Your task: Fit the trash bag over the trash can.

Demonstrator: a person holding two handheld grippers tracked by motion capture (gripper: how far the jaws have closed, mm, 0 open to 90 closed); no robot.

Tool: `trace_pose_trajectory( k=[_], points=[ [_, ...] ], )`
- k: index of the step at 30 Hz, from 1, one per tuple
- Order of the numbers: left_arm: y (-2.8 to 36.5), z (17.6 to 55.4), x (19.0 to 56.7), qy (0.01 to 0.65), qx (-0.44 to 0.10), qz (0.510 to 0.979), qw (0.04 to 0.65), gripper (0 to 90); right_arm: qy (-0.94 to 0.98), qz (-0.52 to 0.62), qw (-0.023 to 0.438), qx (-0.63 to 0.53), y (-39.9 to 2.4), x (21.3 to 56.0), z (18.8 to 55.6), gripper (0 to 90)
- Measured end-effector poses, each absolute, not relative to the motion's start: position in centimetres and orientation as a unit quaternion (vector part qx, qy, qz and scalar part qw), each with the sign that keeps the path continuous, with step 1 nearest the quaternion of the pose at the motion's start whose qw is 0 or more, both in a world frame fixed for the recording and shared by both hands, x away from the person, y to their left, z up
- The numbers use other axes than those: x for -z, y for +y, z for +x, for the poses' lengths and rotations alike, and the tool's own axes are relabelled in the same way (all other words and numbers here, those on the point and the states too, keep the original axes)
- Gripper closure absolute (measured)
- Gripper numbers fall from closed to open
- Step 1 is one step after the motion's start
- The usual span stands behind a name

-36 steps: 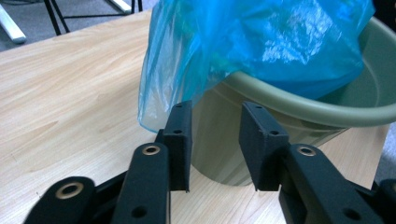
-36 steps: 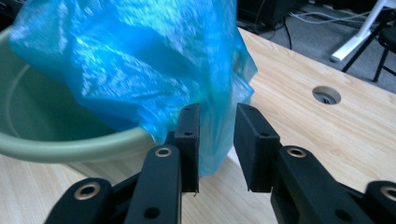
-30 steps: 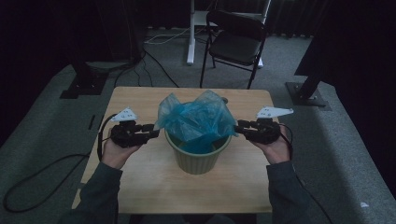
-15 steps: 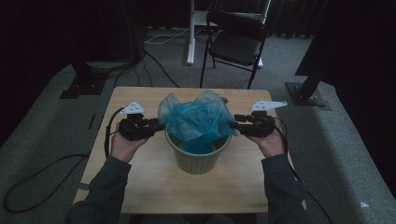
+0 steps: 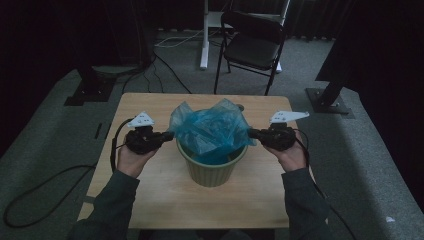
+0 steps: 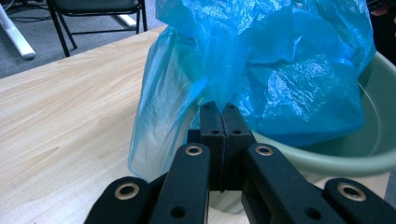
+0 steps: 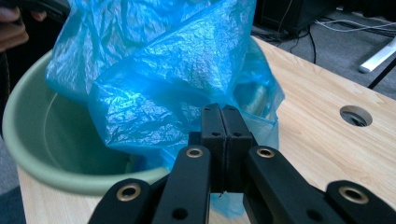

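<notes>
Hand-held grippers point(image 5: 170, 135) point(image 5: 251, 133) pinch bag point(image 5: 210, 131) (blue).

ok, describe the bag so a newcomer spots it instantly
On the wooden table stands a pale green bin. The blue plastic bag billows up out of it, crinkled and translucent, the one bright blue thing there, pinched between the left gripper and right gripper.

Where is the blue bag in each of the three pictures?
High view: the blue bag sits in the middle, in the green bin.
Left gripper view: fills upper right.
Right gripper view: fills upper left.
Shared landmark: the green bin's rim.
</notes>
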State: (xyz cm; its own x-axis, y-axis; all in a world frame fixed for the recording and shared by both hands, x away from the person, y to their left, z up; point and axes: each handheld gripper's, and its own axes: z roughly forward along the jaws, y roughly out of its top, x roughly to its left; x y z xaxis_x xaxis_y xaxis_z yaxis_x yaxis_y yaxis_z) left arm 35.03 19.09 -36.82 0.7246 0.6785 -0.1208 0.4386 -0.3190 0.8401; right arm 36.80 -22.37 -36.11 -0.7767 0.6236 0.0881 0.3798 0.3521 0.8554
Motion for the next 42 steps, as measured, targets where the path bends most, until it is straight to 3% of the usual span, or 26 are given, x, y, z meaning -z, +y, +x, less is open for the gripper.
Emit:
trace_pose_trajectory(
  k=[22,42],
  points=[
    [19.1,31.4,39.4,0.327,-0.097,0.822,0.456,89.7,0.843,0.259,0.069,-0.466,-23.0,38.3,32.7,89.7],
    [15.8,32.2,40.9,0.308,-0.082,0.842,0.436,89.6,0.851,0.263,0.056,-0.451,-21.7,40.1,33.7,89.6]
  ],
)
